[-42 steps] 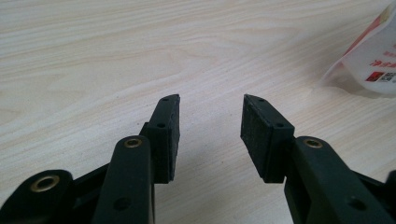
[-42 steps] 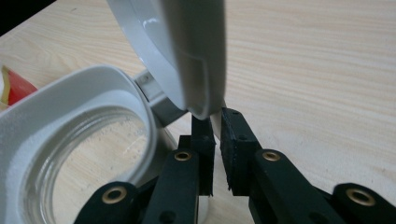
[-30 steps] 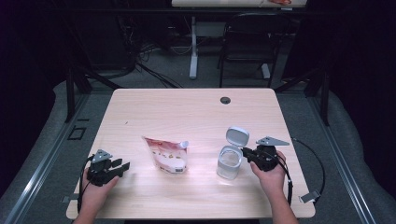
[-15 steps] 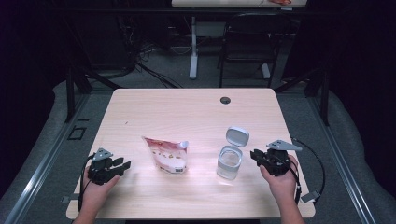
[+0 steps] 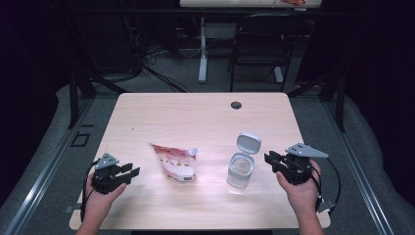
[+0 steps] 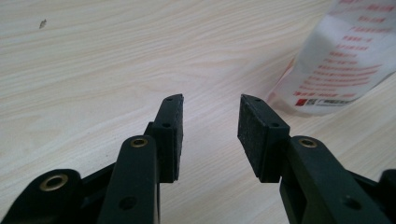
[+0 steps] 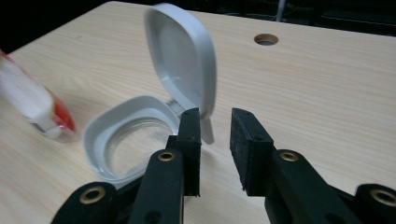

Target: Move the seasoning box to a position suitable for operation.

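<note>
Two black jaws of the right gripper [image 7: 214, 149] rising from the bottom, parted by a narrow gap, nothing between them. Just beyond the left jaw, a clear jar [image 7: 128, 144] with grey rim, standing on the desk [image 7: 327, 88], its hinged lid [image 7: 182, 58] flipped up and open. Red-and-white pouch [image 7: 35, 109] lying at the left, blurred. Round cable hole [image 7: 266, 39] near the desk's far edge.
</note>
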A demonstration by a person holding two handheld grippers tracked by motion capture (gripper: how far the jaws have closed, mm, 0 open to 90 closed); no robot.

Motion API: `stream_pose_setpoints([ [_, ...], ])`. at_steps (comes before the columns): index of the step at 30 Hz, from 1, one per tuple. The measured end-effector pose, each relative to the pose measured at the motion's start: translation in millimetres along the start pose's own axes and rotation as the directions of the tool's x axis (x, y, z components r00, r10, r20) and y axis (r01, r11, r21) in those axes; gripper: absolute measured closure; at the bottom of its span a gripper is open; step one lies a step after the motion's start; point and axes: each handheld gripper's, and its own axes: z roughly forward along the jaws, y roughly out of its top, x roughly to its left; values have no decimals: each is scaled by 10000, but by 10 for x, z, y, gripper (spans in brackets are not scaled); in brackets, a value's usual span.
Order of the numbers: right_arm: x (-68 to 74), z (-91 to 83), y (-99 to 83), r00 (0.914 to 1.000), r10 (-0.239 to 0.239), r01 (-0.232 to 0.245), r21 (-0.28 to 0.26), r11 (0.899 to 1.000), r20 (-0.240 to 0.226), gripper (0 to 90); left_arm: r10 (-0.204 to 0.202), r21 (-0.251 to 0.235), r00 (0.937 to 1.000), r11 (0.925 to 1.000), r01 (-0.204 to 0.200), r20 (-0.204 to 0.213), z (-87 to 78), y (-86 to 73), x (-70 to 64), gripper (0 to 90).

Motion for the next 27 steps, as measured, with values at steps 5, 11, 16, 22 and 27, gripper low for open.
stream_pose_setpoints([
  [5,104,-43,88,9995,-135,130,-177,9998,-283,741,204,-125,9997,9997,-202,154,-82,165,-84,607],
  [11,308,-59,201,9951,-754,735,-324,9968,-634,724,517,-365,9975,9981,-500,474,-216,385,-203,603],
  [16,494,-14,323,9848,-1261,1206,-522,9913,-1197,711,1026,-590,9898,9935,-971,988,-332,579,-316,575],
  [22,673,127,434,9734,-1581,1525,-456,9872,-1659,706,1300,-788,9833,9896,-1206,1276,-327,732,-401,576],
  [27,803,235,524,9622,-1762,1717,-397,9843,-2077,701,1326,-739,9802,9897,-1228,1469,-274,859,-438,591],
])
